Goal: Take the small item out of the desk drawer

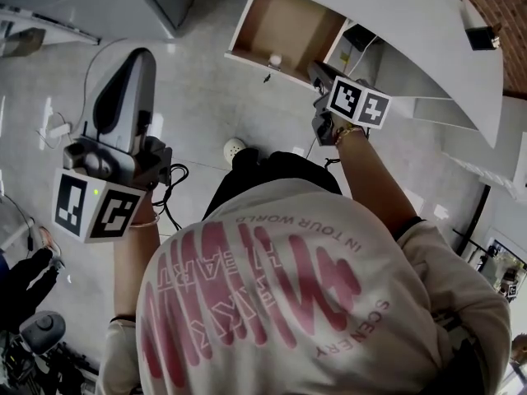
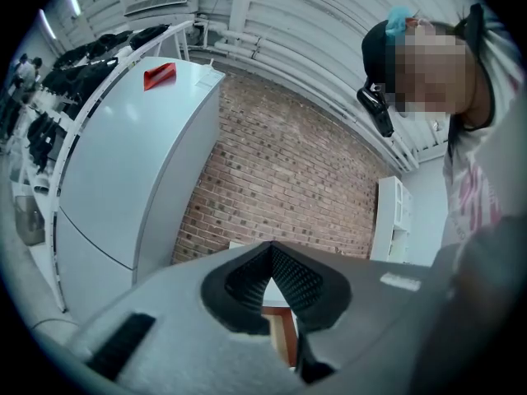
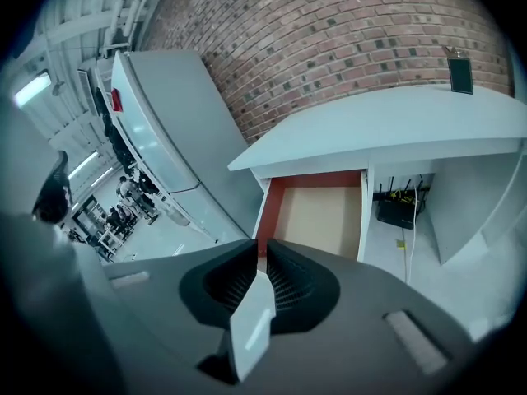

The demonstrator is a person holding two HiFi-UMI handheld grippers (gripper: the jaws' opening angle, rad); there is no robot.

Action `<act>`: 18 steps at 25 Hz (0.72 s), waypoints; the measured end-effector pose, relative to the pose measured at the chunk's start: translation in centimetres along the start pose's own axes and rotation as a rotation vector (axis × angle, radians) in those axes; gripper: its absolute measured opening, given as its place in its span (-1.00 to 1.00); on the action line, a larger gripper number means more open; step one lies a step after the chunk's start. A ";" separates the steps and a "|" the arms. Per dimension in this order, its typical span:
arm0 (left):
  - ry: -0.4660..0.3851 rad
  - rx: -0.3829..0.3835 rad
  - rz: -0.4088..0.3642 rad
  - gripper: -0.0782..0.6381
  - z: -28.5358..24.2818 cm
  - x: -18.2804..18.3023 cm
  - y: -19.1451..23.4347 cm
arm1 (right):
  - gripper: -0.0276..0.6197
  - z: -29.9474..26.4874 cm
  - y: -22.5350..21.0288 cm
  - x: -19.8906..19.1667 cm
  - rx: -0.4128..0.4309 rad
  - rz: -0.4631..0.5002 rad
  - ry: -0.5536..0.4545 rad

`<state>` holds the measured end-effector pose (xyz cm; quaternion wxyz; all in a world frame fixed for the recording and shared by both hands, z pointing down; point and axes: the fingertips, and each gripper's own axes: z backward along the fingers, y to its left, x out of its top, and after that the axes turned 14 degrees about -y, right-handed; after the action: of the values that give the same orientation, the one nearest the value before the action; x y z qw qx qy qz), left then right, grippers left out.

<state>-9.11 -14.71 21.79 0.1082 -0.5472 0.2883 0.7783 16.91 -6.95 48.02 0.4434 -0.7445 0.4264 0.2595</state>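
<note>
The drawer [image 1: 288, 19] stands pulled out, and the small item [image 1: 275, 58] lies at its front edge. The right hand-held gripper [image 1: 318, 74] angles down beside it for the reach, jaws barely parted and seemingly empty. The left hand-held gripper [image 1: 140, 56] is clenched on nothing and held well aside, out of the way.

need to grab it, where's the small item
Head view, top centre: small item in the open drawer at its front edge, left of the right tool.
</note>
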 end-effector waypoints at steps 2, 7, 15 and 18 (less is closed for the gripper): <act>0.001 0.006 0.004 -0.78 0.1 0.0 0.8 | -0.76 -0.7 -0.3 -0.8 -0.019 -0.007 0.018; 0.011 0.039 0.026 -0.78 0.8 -1.0 2.8 | -0.70 -2.6 -0.4 -2.7 -0.035 0.006 0.077; 0.012 0.142 0.034 -0.78 1.6 -1.7 5.2 | -0.53 -5.1 -2.0 -5.9 -0.063 -0.003 0.216; 0.001 0.173 0.018 -0.78 0.8 -1.2 6.2 | -0.52 -6.8 -2.8 -6.4 -0.070 0.001 0.268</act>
<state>-12.31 -19.10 25.16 0.1479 -0.5338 0.3592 0.7511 16.13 -9.63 57.35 0.3560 -0.7875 0.4727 0.1725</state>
